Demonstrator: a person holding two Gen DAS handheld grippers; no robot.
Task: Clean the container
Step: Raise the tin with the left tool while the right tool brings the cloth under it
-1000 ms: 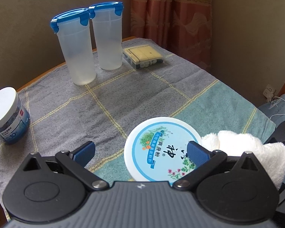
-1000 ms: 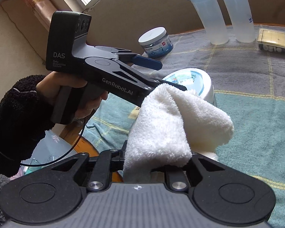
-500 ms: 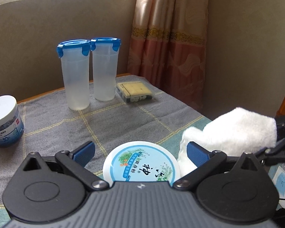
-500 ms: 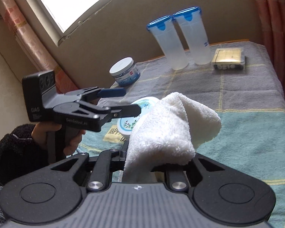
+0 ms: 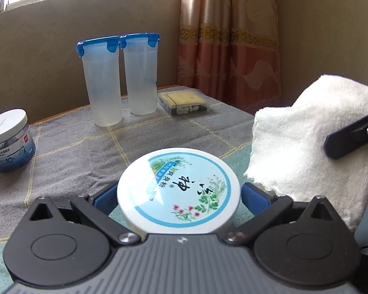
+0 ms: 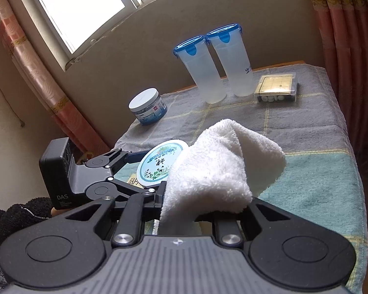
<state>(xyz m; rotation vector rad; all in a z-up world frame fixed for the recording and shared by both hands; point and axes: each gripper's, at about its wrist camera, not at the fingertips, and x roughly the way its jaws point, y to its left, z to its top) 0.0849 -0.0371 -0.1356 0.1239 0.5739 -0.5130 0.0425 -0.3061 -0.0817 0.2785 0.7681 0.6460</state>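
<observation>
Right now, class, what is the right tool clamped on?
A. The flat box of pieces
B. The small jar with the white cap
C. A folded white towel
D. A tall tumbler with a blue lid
C: the right tool has its jaws shut on the white towel, which bulges up from between them, while the other things stand on the table.

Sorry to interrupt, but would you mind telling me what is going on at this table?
A person is holding a pair of tongs in each hand to clean a container. The left tongs straddle a round white tub with a floral lid; whether they squeeze it is unclear. The right tongs are clamped on a folded white towel, held beside the tub and not touching the lid. Two tall blue-lidded containers stand at the back.
</observation>
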